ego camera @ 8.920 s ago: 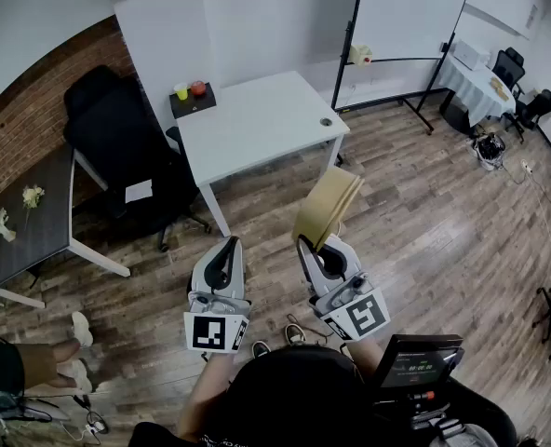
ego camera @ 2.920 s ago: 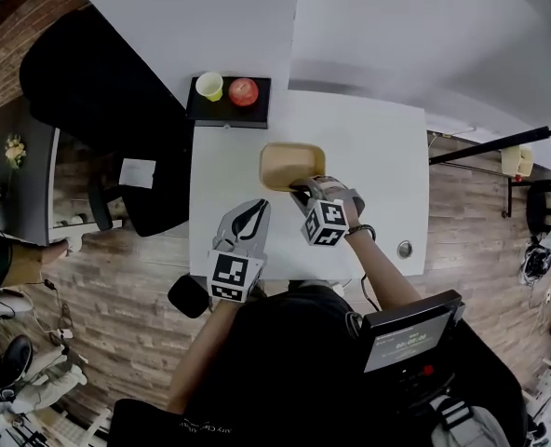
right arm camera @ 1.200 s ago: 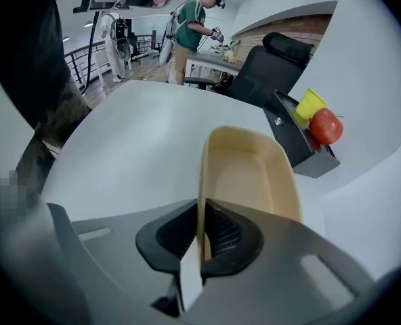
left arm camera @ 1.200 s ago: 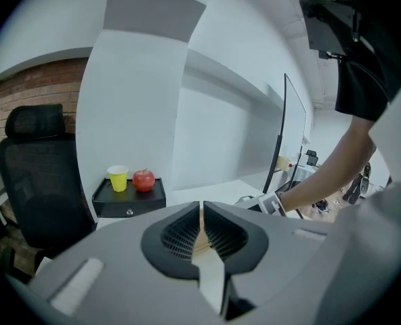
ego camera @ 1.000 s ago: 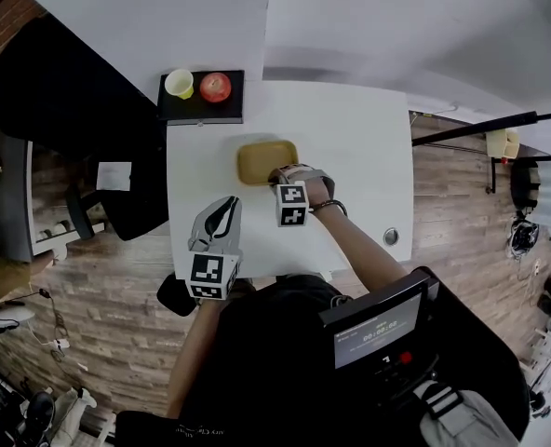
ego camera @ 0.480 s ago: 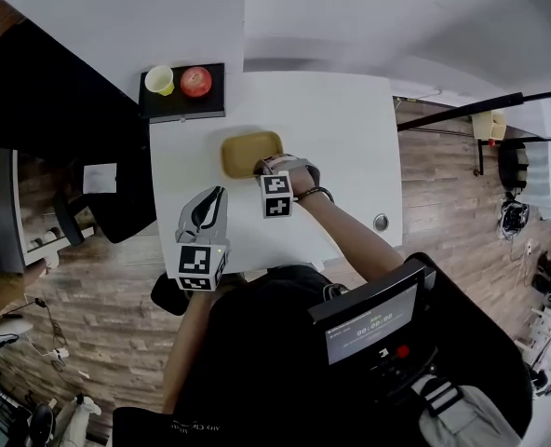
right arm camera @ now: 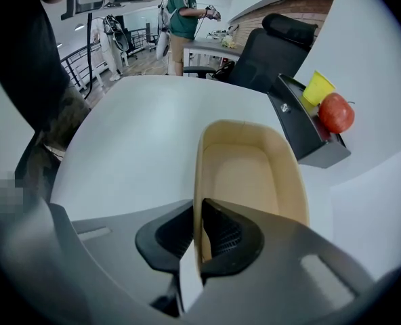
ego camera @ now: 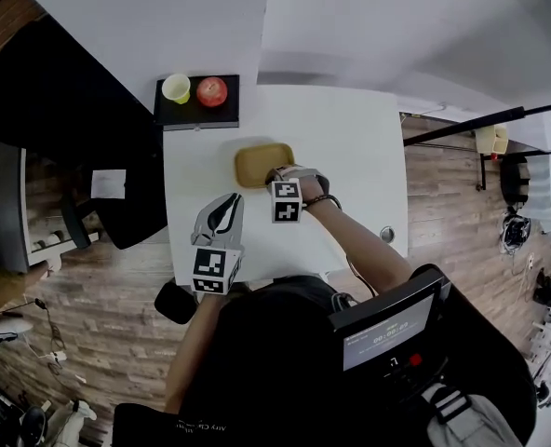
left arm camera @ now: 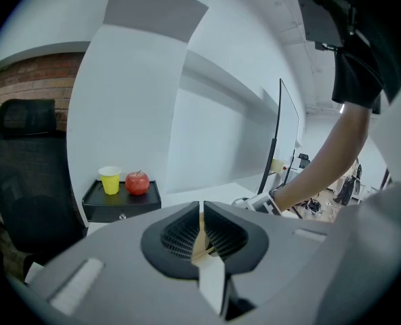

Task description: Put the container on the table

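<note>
A shallow tan container (ego camera: 262, 163) (right arm camera: 244, 175) rests on the white table (ego camera: 350, 156) near its middle. My right gripper (ego camera: 274, 173) (right arm camera: 197, 215) points steeply down and is shut on the container's near rim, one jaw inside the wall and one outside. Over the table's front left part, my left gripper (ego camera: 231, 201) (left arm camera: 202, 212) is shut with nothing held. It stands a little to the left of the container and apart from it.
A black tray (ego camera: 199, 101) at the table's far left corner carries a yellow cup (ego camera: 176, 88) (left arm camera: 110, 179) and a red apple (ego camera: 211, 89) (right arm camera: 336, 112). A black office chair (ego camera: 61, 110) stands to the left. A small round fitting (ego camera: 388, 234) sits near the table's right edge.
In the earliest frame the right gripper carried the container over the floor; it now sits on the table. Over the last second both grippers kept still; only the head view shifted.
</note>
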Motion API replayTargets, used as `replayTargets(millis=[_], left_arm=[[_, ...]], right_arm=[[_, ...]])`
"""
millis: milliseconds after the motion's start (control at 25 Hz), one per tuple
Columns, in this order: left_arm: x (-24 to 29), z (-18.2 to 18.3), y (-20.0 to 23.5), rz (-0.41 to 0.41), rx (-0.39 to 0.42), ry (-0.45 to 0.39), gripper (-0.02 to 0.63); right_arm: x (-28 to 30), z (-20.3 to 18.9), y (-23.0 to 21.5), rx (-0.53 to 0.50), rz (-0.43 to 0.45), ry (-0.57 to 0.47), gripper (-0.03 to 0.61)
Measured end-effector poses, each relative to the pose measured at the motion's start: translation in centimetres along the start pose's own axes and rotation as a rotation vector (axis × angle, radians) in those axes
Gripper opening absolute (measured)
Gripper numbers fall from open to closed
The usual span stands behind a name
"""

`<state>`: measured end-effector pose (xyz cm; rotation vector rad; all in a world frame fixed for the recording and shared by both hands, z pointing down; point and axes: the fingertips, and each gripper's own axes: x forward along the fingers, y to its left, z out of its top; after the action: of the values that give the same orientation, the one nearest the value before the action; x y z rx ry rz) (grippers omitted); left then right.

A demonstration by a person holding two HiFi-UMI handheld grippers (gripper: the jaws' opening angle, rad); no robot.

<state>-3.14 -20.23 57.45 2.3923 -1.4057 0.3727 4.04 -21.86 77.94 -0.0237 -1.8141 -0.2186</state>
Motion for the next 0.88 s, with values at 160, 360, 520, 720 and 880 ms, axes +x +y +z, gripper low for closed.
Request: replayTargets(millis=[160,360,520,720,880], left_arm=[[0.0,-0.4,0.4,-0.007,0.003,0.006,0.02],[0.1,-1.2,0.9,-0.023,0.011,0.028,0.021],[0.4,-1.6,1.0,-0.047,0.024,0.047,0.021],[0.9,-1.5,1.0,-0.076,0.043,0.064,0.025],[1.4,-1.9,2.0,-0.077,0.03,0.076,0.035]], right_arm=[[0.1,0.0,-0.1,0.01,-0.002,0.009,0.037],[0.4,0.1,-0.2,0.017,-0.011,0.03,0.051],[0.5,0.2,-0.2,0.021,-0.013,0.03,0.052],[0.2,0.5,-0.1,0.089,0.004,0.008,0.107],[-2.0,1.0,-0.7,0.238,-0.058,-0.105,0.216]])
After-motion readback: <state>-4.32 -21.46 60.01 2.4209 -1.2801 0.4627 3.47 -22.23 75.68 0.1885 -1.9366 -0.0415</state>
